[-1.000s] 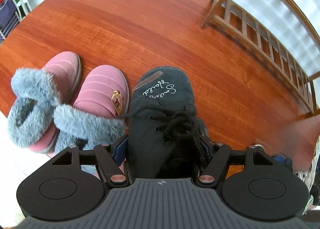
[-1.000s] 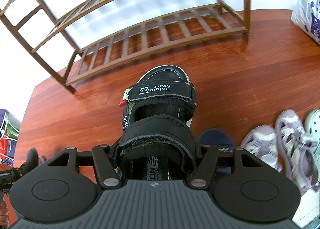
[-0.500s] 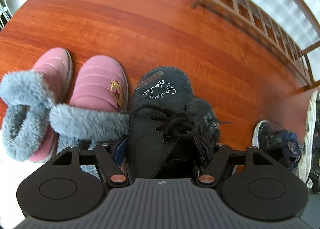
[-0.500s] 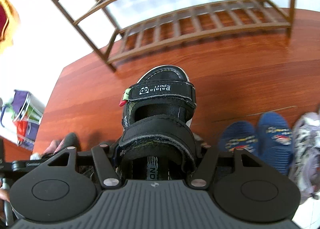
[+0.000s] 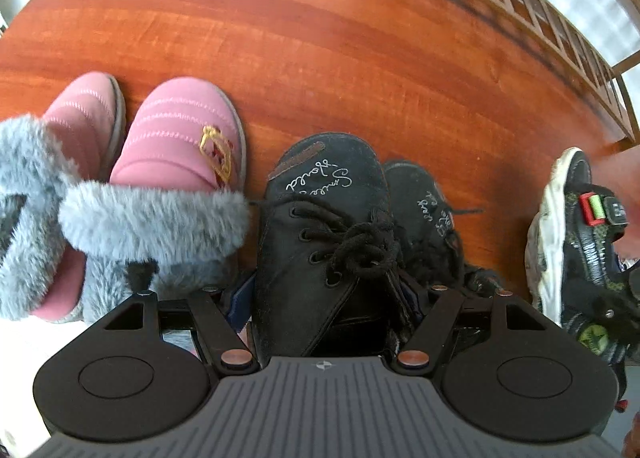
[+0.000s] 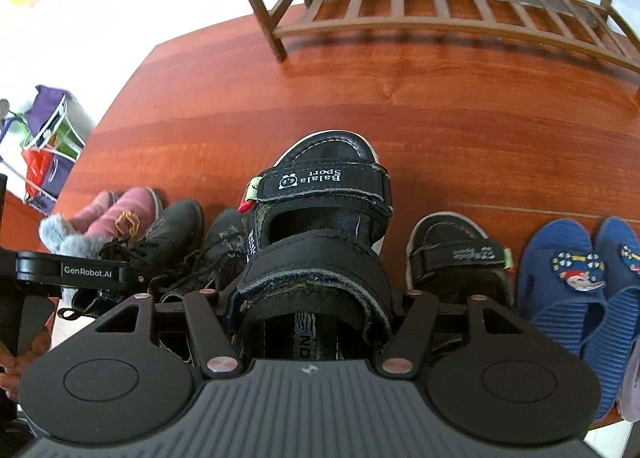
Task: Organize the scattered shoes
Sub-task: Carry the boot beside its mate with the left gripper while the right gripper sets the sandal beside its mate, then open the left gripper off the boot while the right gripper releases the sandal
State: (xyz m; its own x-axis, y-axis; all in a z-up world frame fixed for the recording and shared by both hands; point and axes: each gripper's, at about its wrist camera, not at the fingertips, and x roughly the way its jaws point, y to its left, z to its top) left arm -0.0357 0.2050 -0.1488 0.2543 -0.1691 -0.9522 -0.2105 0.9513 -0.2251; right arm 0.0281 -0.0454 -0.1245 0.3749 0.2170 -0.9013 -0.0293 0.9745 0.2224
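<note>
A: Left wrist view, nearest first. Left gripper [image 5: 326, 294] clamped on the heel of a black lace-up boot [image 5: 320, 226], toe pointing away. Its mate [image 5: 424, 210] sits touching on the right; pink fur-cuffed boots [image 5: 176, 162] just beside on the left.

B: Right wrist view. Right gripper [image 6: 310, 298] closed on the back strap of a black Balala Sport sandal [image 6: 320, 210]. Matching sandal [image 6: 456, 254] just beside it, then blue slippers [image 6: 576, 274].

A: Step, as I judge it: both shoes being set into the row along the wooden floor [image 5: 320, 58]. Whether the soles are down, can't tell.

B: Beyond, the wooden shoe rack [image 6: 460, 14], shelves bare. Next calls for toes squared with their mates, soles flat, then release.
</note>
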